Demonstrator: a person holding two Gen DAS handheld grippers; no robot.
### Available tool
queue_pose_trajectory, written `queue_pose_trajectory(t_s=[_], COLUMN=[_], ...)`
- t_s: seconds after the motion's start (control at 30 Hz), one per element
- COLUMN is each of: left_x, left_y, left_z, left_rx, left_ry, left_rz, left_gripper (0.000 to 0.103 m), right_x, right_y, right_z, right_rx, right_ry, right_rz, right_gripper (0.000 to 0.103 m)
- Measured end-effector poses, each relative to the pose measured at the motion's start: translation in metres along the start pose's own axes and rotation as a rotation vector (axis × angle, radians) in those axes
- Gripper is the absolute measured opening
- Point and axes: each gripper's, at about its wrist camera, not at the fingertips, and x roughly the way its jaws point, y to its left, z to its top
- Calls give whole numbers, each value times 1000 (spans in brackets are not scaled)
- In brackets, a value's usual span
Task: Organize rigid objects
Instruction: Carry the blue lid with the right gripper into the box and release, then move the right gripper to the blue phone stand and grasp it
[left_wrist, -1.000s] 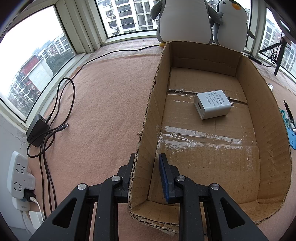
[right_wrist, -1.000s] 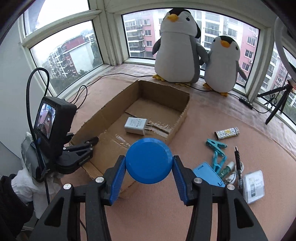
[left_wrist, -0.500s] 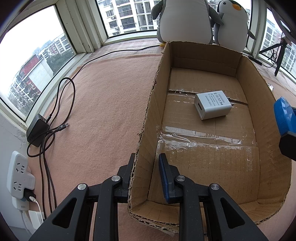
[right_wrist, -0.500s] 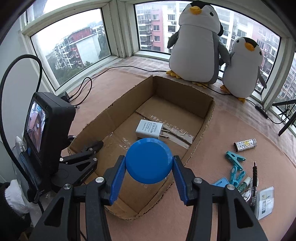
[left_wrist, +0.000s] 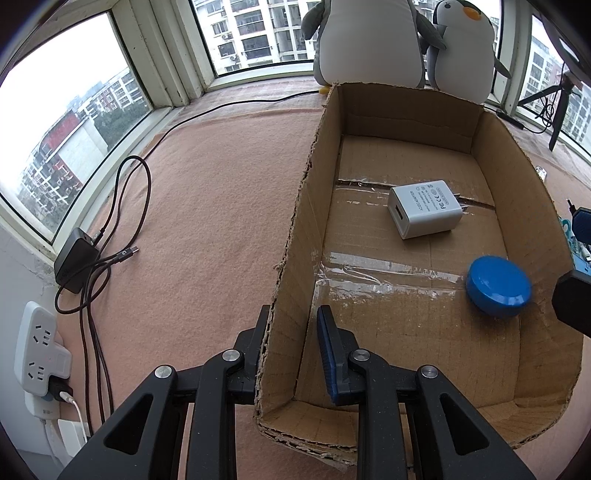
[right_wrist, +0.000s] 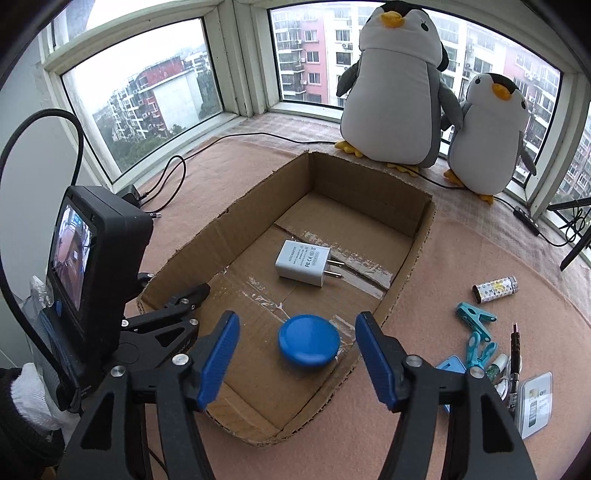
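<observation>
The blue round lid (right_wrist: 308, 339), clamped between the right gripper's pads half a second ago, now lies flat on the floor of the cardboard box (right_wrist: 413, 258), at the box's near end and close to its right wall; in the left wrist view the lid (left_wrist: 498, 286) looks slightly smeared, so it may only just have landed. The right gripper (right_wrist: 297, 356) has just been opening: its blue pads stand well apart on either side of the lid, above it and touching nothing. A second piece is thus in the box alongside the white USB charger (right_wrist: 303, 264), which rests near the box's middle, prongs toward the right wall.

The left gripper (left_wrist: 293, 347) is closed about as tight as it goes, pinching the box's left wall near the front corner, one finger outside and the blue pad inside, which I judge steadies the box while things are dropped in.

Outside the box's right wall, more things wait on the pink felt: a patterned lighter (right_wrist: 495, 290), teal clothes pegs (right_wrist: 476, 328), a dark pen (right_wrist: 515, 343) and a clear-sleeved card (right_wrist: 535, 402). My guess is that the task is at an early stage, and the emptied right gripper is free to go to that pile
</observation>
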Motion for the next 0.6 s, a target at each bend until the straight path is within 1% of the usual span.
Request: queue_pose_trajectory(t_s=[0.2,0.33,0.5,0.6], left_x=[0,0,0,0], left_y=[0,0,0,0], left_z=[0,0,0,0], left_rx=[0,0,0,0], left_ry=[-1,-1,-2,-2], left_rz=[1,1,1,1], left_gripper=[24,24,24,24], right_x=[-4,-14,-30,-35], right_y=[-4,-10,-33,-53], right_z=[-1,-5,-25,-39], right_rx=[18,33,62,71], right_ry=[-8,-22,-35,-23], right_rz=[3,18,54,34], right_gripper=[62,62,62,62])
